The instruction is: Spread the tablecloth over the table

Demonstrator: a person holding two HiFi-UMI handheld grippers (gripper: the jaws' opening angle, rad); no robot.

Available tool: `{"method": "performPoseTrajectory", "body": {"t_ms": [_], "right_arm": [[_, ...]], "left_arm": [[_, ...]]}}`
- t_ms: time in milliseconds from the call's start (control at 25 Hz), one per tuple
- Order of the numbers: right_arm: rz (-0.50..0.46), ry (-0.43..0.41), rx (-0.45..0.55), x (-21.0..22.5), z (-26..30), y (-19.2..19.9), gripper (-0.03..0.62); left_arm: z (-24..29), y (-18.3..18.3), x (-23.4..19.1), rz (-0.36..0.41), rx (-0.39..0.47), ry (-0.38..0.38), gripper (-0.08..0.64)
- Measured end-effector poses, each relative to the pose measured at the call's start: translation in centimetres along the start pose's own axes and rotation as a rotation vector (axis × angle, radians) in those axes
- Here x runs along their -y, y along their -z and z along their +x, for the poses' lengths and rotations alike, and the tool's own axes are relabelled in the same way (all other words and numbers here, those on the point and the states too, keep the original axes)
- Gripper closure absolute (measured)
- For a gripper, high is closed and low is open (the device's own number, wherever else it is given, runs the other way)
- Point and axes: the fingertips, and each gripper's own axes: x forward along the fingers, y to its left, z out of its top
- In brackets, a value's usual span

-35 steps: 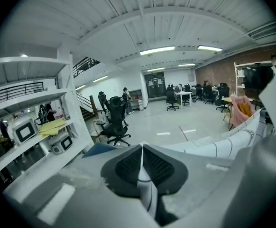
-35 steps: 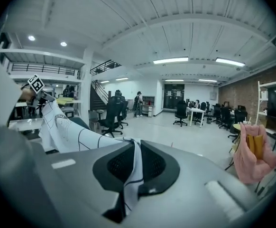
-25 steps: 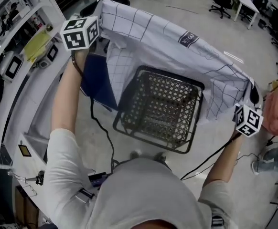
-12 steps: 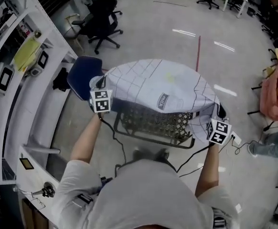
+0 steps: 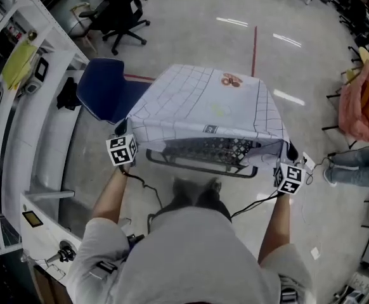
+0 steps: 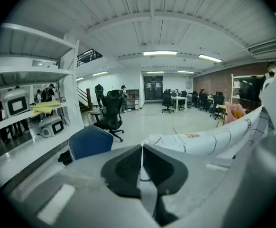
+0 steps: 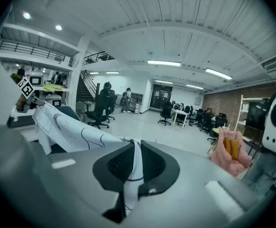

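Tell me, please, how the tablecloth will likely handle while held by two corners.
Probably floppy: the tablecloth drapes and sags between the left gripper and right gripper. Likely light for its size, since two corner pinches carry it. Its folds at the jaws suggest it would crumple if pushed.

Off to the left there's a white shelving unit (image 5: 48, 132) with a yellow cloth (image 5: 18, 63) lying on one shelf. A blue chair (image 5: 102, 94) sits just beside it, and a black office chair (image 5: 122, 5) is parked further out on the shiny grey floor. A red line (image 5: 255, 46) runs across that floor. Over on the right, a pink bundle (image 5: 361, 103) hangs on something. Far end of the room has desks with more chairs (image 6: 178, 100), strip lights (image 6: 160, 53) overhead, a staircase (image 7: 87, 91), and a brick wall (image 7: 223, 103).
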Motion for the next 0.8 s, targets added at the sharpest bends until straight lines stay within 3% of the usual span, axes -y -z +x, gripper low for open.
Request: {"method": "performPoseTrajectory", "body": {"t_ms": [160, 280, 360, 480, 560, 680, 800], "right_arm": [[-0.045, 0.083, -0.007, -0.9, 0.9, -1.3, 0.584], [-0.101, 0.079, -0.016, -2.8, 0.3, -2.3, 0.584], [-0.108, 0.069, -0.026, -3.0, -0.2, -2.2, 0.584], [-0.005, 0.062, -0.034, -0.6, 0.4, -0.6, 0.584], [0.051, 0.007, -0.031, 0.7, 0.7, 0.4, 0.584], [-0.01, -0.1, -0.036, 0.9, 0.2, 0.8, 0.584], [0.004, -0.141, -0.019, 1.6, 1.2, 0.9, 0.583]], "left_arm": [[0.7, -0.2, 0.7, 0.034, 0.03, -0.043, 0.535], [0.2, -0.2, 1.6, 0.051, 0.035, -0.02, 0.535], [0.1, 0.2, 1.9, 0.015, 0.028, -0.001, 0.535], [0.5, 1.1, 1.2, -0.087, 0.011, 0.027, 0.535], [0.5, 1.4, 0.6, -0.092, 0.004, 0.051, 0.535], [-0.7, 2.1, 0.8, -0.064, -0.011, 0.07, 0.535], [-0.5, 0.9, 1.2, -0.044, 0.002, 0.057, 0.535]]}}
